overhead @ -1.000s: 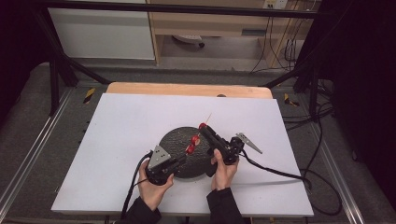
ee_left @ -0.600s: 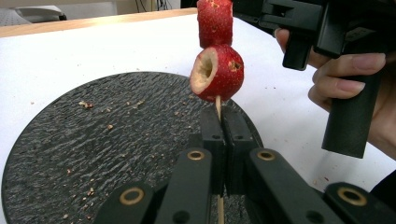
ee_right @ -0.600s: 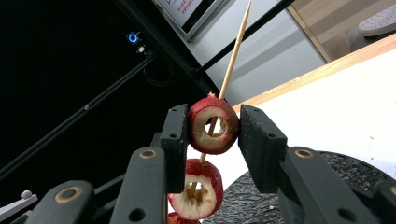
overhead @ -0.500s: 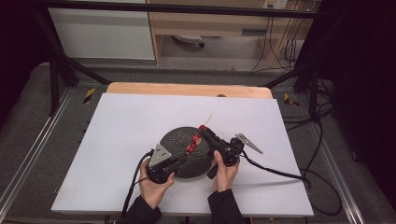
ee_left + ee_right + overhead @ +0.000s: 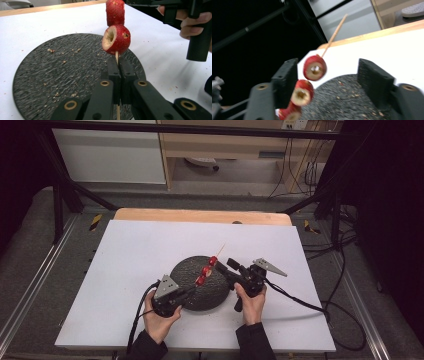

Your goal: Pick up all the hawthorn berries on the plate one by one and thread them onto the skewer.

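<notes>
A thin wooden skewer [image 5: 220, 251] carries three red cored fruits [image 5: 206, 270] and slants up over a round black plate [image 5: 212, 297]. My left gripper [image 5: 189, 291] is shut on the skewer's bare lower end [image 5: 116, 58], just under the lowest fruit [image 5: 116, 39]. My right gripper [image 5: 225, 268] comes in from the right at the top fruit. Its jaws have just been opening. In the right gripper view they stand wide, with the top fruit [image 5: 315, 68] free between them and the second fruit [image 5: 302, 93] close to the left finger [image 5: 285, 80].
The plate [image 5: 57, 72] bears scattered crumbs and lies on a white sheet [image 5: 130, 250] over a wooden table. Cables [image 5: 300, 300] trail from both grippers toward the near edge. Dark frame bars and a shelf stand beyond the table's far edge.
Both hands keep their places and the skewer holds the same tilt. The right gripper's jaws look a little wider around the top fruit than before.
</notes>
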Tool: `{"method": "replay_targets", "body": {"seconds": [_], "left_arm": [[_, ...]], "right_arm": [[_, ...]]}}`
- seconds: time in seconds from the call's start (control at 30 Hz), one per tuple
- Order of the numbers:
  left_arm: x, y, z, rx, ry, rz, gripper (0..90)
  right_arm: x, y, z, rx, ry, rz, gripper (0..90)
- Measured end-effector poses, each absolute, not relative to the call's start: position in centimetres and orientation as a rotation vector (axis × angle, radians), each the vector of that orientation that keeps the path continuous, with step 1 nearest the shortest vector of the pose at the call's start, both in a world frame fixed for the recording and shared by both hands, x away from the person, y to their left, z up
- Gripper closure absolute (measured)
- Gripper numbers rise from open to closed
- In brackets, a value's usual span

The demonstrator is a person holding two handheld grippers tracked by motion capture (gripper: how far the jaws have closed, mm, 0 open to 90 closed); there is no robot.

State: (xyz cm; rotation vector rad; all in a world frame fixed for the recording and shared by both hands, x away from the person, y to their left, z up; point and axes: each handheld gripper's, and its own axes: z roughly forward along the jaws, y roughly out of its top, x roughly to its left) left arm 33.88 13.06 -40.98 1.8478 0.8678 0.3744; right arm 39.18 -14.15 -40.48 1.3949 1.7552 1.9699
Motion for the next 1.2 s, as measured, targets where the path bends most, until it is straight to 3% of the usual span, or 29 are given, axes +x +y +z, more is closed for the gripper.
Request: {"method": "replay_targets", "body": {"seconds": [0.27, 0.47, 1.2], "left_arm": [[33.9, 14.5, -40.6, 1.857, 0.877, 0.382, 88.3], [34.0, 15.4, -40.3, 1.872, 0.888, 0.388, 88.3], [35.9, 16.6, -38.9, 1.994, 0.884, 0.385, 88.3]], "right_arm": [[39.4, -15.1, -40.6, 1.329, 1.951, 1.796, 10.3], [39.5, -16.5, -41.1, 1.304, 2.039, 1.69, 4.8], [37.4, -22.4, -44.0, 1.218, 2.259, 1.409, 0.5]]}}
